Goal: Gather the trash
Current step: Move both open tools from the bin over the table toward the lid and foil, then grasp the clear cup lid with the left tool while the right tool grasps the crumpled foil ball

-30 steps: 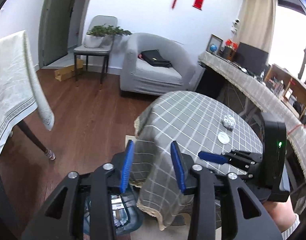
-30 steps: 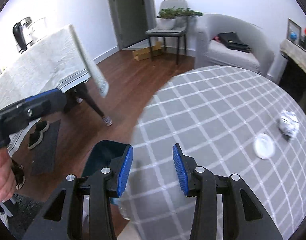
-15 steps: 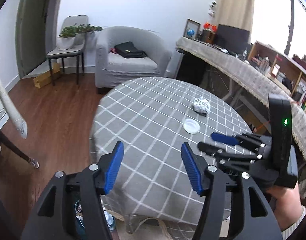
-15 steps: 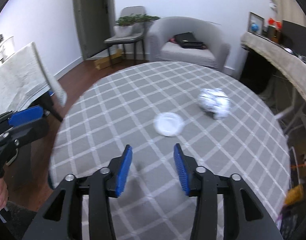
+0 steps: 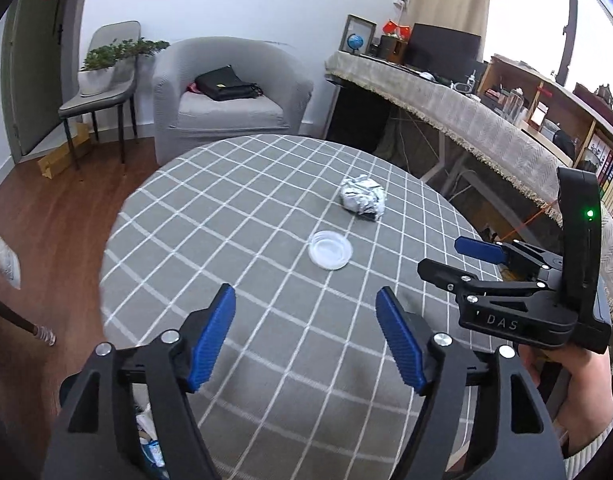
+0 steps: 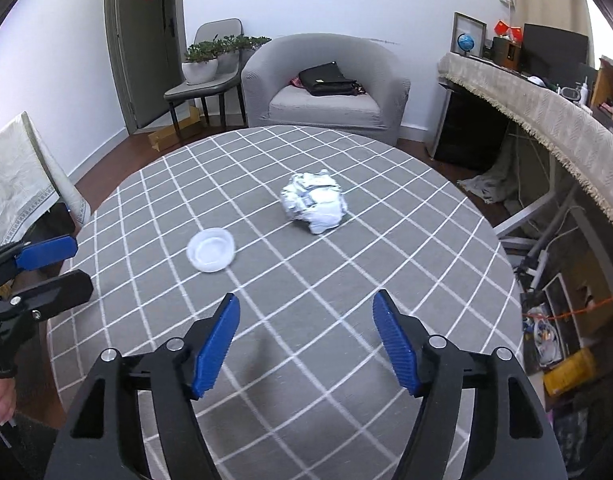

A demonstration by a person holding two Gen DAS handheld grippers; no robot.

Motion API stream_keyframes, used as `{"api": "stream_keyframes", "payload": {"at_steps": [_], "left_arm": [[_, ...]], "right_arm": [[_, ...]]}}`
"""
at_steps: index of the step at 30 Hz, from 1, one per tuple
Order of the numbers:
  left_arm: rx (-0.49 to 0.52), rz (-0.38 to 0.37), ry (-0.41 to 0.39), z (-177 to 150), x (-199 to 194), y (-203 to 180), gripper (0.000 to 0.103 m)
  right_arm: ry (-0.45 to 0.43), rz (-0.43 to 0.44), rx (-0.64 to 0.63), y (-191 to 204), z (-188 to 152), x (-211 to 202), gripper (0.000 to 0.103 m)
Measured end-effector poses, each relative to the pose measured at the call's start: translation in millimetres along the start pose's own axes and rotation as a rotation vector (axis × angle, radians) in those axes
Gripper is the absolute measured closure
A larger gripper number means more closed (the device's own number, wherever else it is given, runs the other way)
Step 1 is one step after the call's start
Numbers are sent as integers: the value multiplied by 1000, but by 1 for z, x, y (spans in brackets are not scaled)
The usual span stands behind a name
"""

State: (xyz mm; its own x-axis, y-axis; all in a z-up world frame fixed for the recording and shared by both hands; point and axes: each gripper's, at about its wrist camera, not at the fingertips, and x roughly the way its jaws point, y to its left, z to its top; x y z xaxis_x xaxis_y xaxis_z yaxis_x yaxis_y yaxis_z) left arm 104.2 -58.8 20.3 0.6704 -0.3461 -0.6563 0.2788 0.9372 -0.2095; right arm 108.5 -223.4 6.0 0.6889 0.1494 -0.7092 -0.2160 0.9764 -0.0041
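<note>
A crumpled white paper wad (image 5: 362, 198) (image 6: 314, 202) and a round clear plastic lid (image 5: 330, 249) (image 6: 210, 249) lie on a round table with a grey checked cloth (image 5: 210, 224) (image 6: 386, 248). My left gripper (image 5: 306, 336) is open and empty above the table's near edge, short of the lid. My right gripper (image 6: 306, 340) is open and empty above the near part of the table, short of the wad. The right gripper also shows at the right of the left wrist view (image 5: 454, 258), and the left gripper at the left of the right wrist view (image 6: 62, 266).
A bin with trash (image 5: 150, 440) shows below the table's near left edge. A grey armchair (image 6: 326, 84) with a black bag, a chair with a plant (image 6: 202, 76), a long covered desk (image 6: 546, 108) at right and a cloth-covered table (image 6: 18, 184) at left surround the round table.
Both grippers have swung from the bin and floor at the table's left side to over the table, and both have opened wider. The lid and wad now lie ahead of them.
</note>
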Motion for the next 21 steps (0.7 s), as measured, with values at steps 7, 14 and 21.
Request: {"api": "stream_keyframes", "payload": {"at_steps": [7,14,21], "left_arm": [[48,13,80,13,41,-15,24],[99,30,142,23,77,-23,24],[129,51,200,32,109,-20,37]], "right_arm": [[47,19,15,-28,11,19,27],[65,82,16,-38,29,39,27],[84,127,15,-41,50,58,28]]}}
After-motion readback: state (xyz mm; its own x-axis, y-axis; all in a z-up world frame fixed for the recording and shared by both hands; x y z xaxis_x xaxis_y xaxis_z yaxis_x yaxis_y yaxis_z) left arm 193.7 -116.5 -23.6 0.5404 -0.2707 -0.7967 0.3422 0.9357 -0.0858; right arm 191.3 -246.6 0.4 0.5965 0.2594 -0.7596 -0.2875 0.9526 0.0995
